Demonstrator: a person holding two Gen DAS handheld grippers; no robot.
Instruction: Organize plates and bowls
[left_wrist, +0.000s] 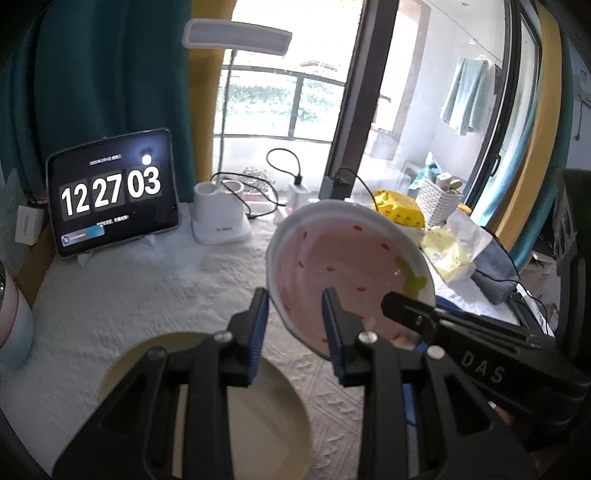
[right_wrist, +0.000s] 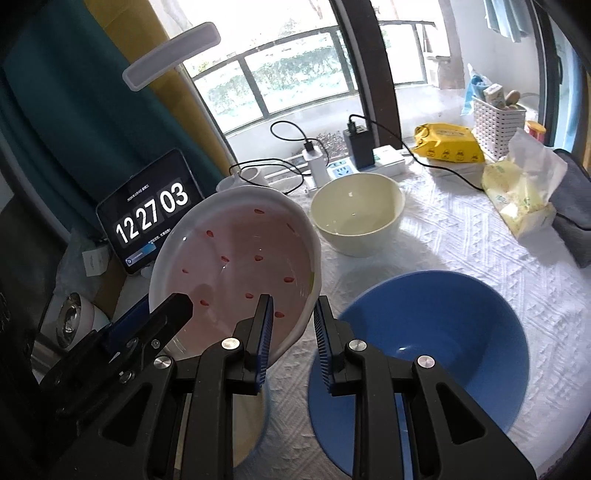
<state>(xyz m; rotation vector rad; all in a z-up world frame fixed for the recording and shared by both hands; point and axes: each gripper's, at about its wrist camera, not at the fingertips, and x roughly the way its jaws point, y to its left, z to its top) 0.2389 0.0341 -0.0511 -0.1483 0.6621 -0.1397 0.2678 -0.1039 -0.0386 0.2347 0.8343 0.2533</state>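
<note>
A pink dish (left_wrist: 351, 258) with red specks and a white rim hangs tilted above the white tablecloth (left_wrist: 147, 295). My left gripper (left_wrist: 295, 325) is shut on its near left rim, one blue pad inside and one outside. My right gripper (right_wrist: 293, 332) is shut on the opposite rim of the pink dish (right_wrist: 240, 258). Each gripper shows in the other's view: the right gripper (left_wrist: 399, 306) and the left gripper (right_wrist: 162, 314). A cream plate (left_wrist: 280, 417) lies under the left gripper. A blue bowl (right_wrist: 443, 350) and a cream bowl (right_wrist: 354, 214) stand on the cloth.
A tablet clock (left_wrist: 110, 192) leans at the back left beside a white lamp base (left_wrist: 218, 218). Chargers and a power strip (right_wrist: 354, 162) line the windowsill. A yellow pack (right_wrist: 447, 144), a white basket (right_wrist: 498, 122), a tissue pack (right_wrist: 521, 195) and a grey pouch (right_wrist: 576, 206) fill the right side.
</note>
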